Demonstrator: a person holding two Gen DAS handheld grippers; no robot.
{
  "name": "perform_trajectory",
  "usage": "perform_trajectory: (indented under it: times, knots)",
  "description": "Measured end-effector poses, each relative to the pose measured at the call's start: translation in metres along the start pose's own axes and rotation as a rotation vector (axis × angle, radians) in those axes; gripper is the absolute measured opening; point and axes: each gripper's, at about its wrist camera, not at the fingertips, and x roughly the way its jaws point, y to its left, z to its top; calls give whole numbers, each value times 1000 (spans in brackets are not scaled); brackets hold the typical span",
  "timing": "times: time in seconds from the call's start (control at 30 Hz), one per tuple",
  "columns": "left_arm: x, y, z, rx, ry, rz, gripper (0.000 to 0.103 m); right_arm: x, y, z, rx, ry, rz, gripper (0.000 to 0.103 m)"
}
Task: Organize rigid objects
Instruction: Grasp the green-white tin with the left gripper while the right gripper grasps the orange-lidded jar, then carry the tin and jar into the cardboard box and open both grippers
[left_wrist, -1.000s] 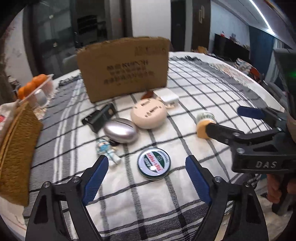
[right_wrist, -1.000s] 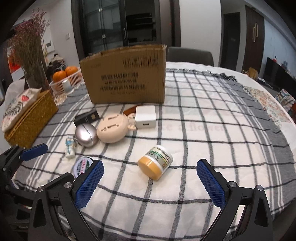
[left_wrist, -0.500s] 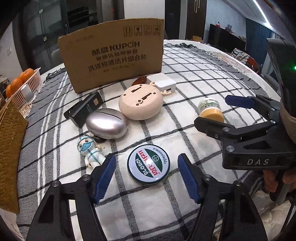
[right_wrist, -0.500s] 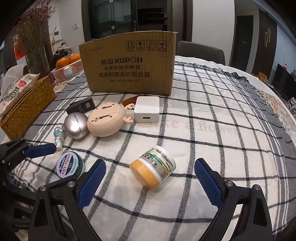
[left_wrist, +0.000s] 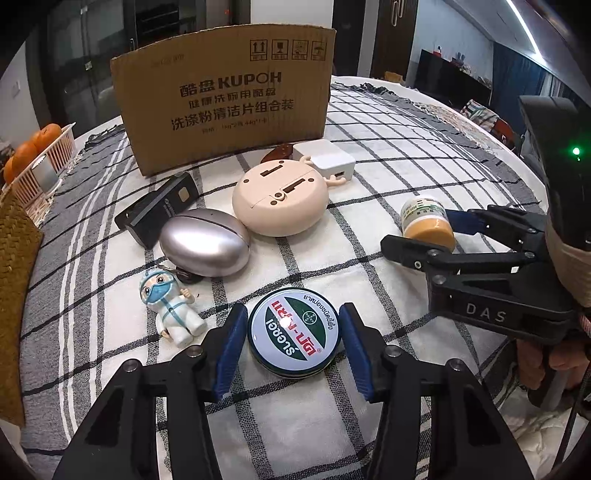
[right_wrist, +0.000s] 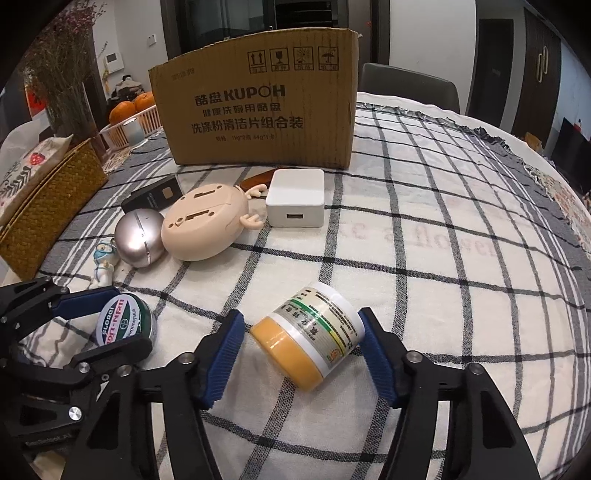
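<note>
My left gripper (left_wrist: 293, 345) is open, its blue pads close on either side of a round green-and-white tin (left_wrist: 293, 332) lying flat on the checked cloth; the tin also shows in the right wrist view (right_wrist: 123, 320). My right gripper (right_wrist: 301, 350) is open around a white jar with an orange lid (right_wrist: 308, 339) lying on its side; the right pad is close to the jar's base, the left pad stands apart from the lid. The jar also shows in the left wrist view (left_wrist: 426, 219). A cardboard box (left_wrist: 225, 96) stands behind.
On the cloth lie a beige round case (left_wrist: 280, 201), a silver egg-shaped case (left_wrist: 205, 242), a black device (left_wrist: 157, 210), a white charger (right_wrist: 295, 203) and a small masked figurine (left_wrist: 170, 304). A woven basket (right_wrist: 48, 206) and a basket of oranges (right_wrist: 129, 118) stand at the left.
Both grippers have moved forward and down and narrowed. The left now straddles the tin and the right now straddles the jar.
</note>
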Motion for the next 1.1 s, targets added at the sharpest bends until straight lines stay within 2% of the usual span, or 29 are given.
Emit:
perform_trajectory:
  times: [0.03, 0.23, 0.53, 0.87, 1.1]
  knots:
    - [0, 0, 0, -1, -2, 2, 50, 0, -1, 0, 3, 0, -6, 56]
    - [-1, 2, 3, -24, -16, 12, 50, 0, -2, 0, 17, -5, 5, 56]
    - [-20, 10, 15, -65, -92, 32, 50, -23, 4, 9, 27, -63, 5, 56]
    - [-49, 26, 50, -124, -217, 62, 50, -48, 7, 39, 59, -157, -11, 56]
    - [-68, 41, 80, -149, -307, 76, 50, -62, 9, 73, 93, -243, -12, 56]
